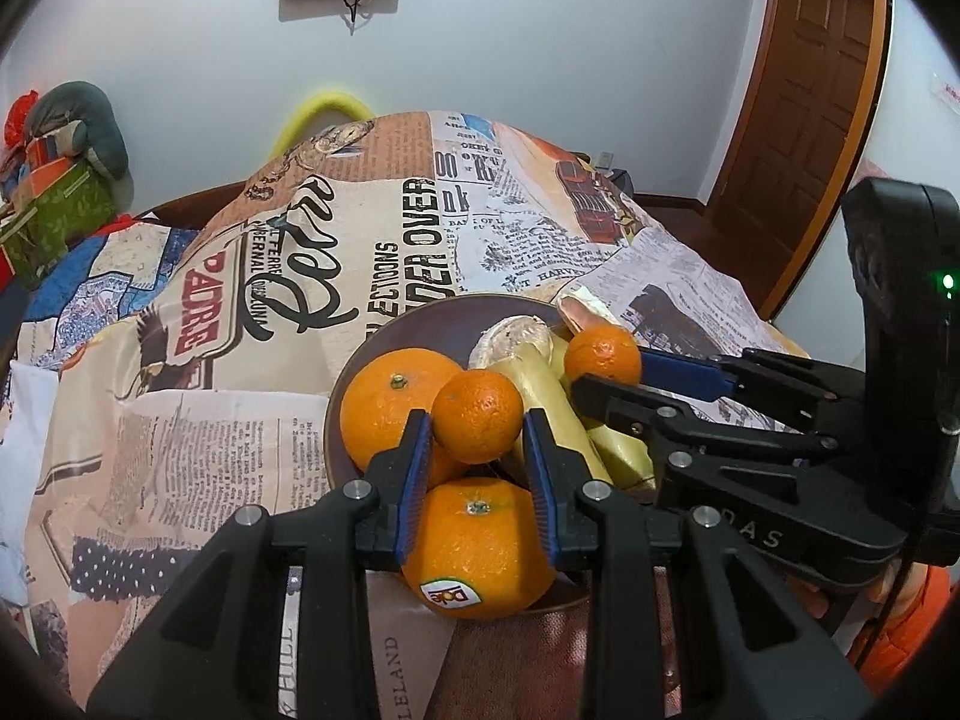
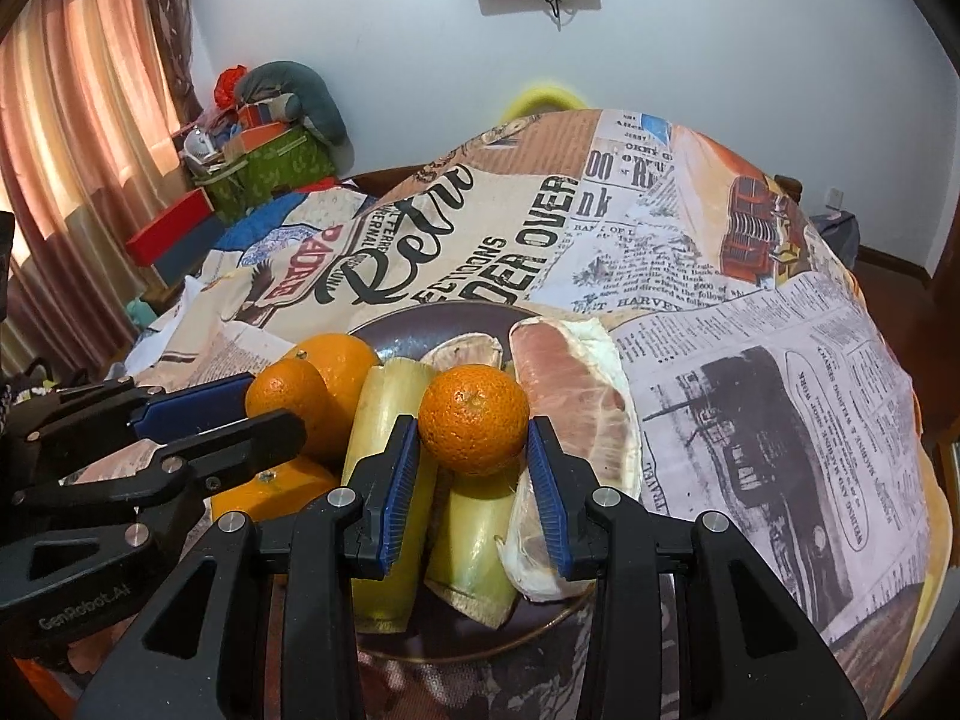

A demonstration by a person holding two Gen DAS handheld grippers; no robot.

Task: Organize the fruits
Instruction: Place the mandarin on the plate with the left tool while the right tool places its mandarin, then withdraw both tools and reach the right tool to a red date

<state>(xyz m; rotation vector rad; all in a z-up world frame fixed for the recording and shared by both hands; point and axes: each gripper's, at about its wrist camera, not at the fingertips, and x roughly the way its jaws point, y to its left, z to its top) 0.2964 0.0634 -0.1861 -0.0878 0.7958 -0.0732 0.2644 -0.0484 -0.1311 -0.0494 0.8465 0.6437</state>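
A dark brown plate (image 1: 384,336) holds two big oranges (image 1: 393,408), one with a sticker (image 1: 477,546), pale sugar-cane pieces (image 1: 558,414) and peeled pomelo segments (image 2: 576,396). My left gripper (image 1: 477,426) is shut on a small tangerine (image 1: 477,414) just above the oranges at the plate's left. My right gripper (image 2: 473,429) is shut on a second small tangerine (image 2: 474,417) over the sugar cane (image 2: 390,420). Each gripper shows in the other's view: the right one (image 1: 606,372) with its tangerine (image 1: 603,354), the left one (image 2: 276,405) with its tangerine (image 2: 285,396).
A newspaper-print cloth (image 1: 336,228) covers the table and bulges up behind the plate. Boxes and cushions (image 2: 264,138) are piled at the far left by a curtain (image 2: 78,120). A wooden door (image 1: 810,96) stands at the right. A yellow chair back (image 1: 318,114) shows behind the table.
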